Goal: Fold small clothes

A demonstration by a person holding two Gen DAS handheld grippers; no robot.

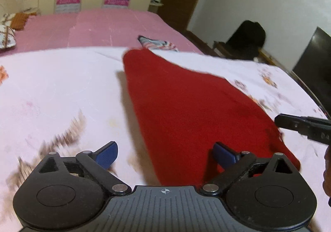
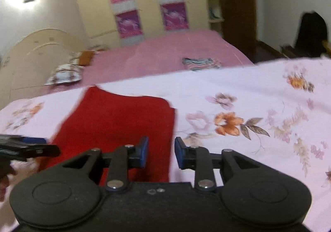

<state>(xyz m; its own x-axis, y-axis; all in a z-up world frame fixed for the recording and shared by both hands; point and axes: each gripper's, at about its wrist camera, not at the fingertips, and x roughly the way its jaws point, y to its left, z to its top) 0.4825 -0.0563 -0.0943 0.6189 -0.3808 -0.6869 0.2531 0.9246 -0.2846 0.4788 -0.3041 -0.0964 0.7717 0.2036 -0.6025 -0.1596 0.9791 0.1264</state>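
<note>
A red garment lies flat on the white floral sheet; it also shows in the right wrist view. My left gripper is open wide and empty, hovering at the garment's near left edge. My right gripper is open with a smaller gap, empty, just above the garment's near right edge. Each gripper shows at the side of the other's view: the right one and the left one.
A folded striped cloth lies on the pink bedspread beyond the sheet. Pillows sit at the far left. Wardrobes line the back wall. A dark chair and a dark screen stand to the right.
</note>
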